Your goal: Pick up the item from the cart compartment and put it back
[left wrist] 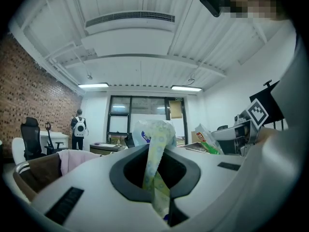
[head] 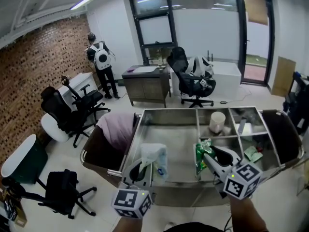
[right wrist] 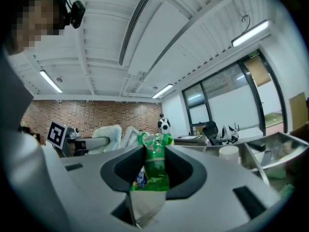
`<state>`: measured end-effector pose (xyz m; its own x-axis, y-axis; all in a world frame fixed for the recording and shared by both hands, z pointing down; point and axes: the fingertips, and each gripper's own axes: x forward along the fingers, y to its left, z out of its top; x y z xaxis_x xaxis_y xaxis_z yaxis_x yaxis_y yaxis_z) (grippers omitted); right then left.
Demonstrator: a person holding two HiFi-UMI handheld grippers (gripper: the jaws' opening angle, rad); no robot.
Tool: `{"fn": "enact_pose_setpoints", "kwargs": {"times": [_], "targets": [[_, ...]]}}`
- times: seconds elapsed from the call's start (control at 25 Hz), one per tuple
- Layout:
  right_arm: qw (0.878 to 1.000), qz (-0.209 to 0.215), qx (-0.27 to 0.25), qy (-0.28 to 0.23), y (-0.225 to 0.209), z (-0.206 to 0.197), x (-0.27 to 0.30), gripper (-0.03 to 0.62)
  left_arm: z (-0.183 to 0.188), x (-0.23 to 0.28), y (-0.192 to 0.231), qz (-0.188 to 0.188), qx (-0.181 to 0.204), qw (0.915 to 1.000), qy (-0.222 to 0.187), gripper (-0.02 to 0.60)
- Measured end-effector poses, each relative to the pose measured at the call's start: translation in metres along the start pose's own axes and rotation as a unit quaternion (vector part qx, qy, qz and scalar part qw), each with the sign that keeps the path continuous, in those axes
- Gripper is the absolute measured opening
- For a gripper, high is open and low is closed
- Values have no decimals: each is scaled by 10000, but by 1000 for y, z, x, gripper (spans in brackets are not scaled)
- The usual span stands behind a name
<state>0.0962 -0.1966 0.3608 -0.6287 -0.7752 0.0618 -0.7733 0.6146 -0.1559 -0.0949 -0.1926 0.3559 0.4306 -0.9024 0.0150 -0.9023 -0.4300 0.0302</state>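
Head view has both grippers over the cart's (head: pixel 166 111) near edge. The left gripper (head: pixel 146 165) is clamped almost closed on a thin edge of a pale packet (head: pixel 155 156). The right gripper (head: pixel 206 155) is half closed on a green bag (head: pixel 198 159). That thin pinch may slip and drop the packet outside its compartment. The bag could also snag the divider (head: pixel 197 129).
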Motion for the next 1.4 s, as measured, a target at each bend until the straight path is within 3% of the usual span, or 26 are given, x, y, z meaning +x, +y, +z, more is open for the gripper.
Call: {"fn": "enact_pose_setpoints", "kwargs": {"times": [0.8,1.4], "targets": [[9998,20,-184,7,-3,10,31,149,-1,19,17,108,140,9998,113,14],[9951,-332,-351,857,-49,-10,152,149,-37,115,71,505,-170,9936,993,15]]}}
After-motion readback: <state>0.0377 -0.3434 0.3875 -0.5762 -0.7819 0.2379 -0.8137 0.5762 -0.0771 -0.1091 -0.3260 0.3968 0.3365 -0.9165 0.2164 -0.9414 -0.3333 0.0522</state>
